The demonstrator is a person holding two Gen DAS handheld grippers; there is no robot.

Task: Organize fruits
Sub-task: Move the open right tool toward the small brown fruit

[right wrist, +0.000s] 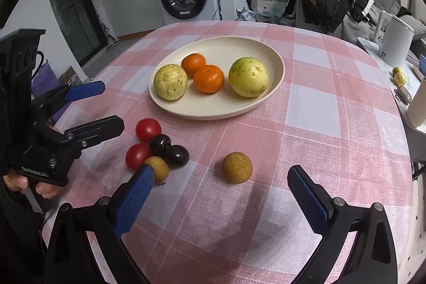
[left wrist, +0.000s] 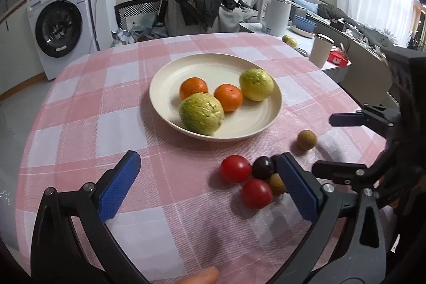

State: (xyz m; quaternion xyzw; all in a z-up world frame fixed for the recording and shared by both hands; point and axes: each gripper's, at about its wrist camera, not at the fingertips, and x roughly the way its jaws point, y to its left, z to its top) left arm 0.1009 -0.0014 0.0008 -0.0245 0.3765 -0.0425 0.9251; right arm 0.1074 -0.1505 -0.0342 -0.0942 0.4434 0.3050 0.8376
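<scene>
On counter, both hand-held grippers gape empty: left hand-held gripper [left wrist: 210,182], right hand-held gripper [right wrist: 221,190]. I'd pinch the firm, light longan [right wrist: 237,167] across its middle; likely rolls.

On my cream plate [right wrist: 274,76], mid-table, sit two yellow-green guavas [right wrist: 248,77] with two tangerines [right wrist: 208,78] touching between them. Nearer my edge, two cherry tomatoes [right wrist: 148,129], two dark plums [right wrist: 176,156] and a longan [right wrist: 159,170] cluster; another longan [right wrist: 237,167] lies apart.
</scene>
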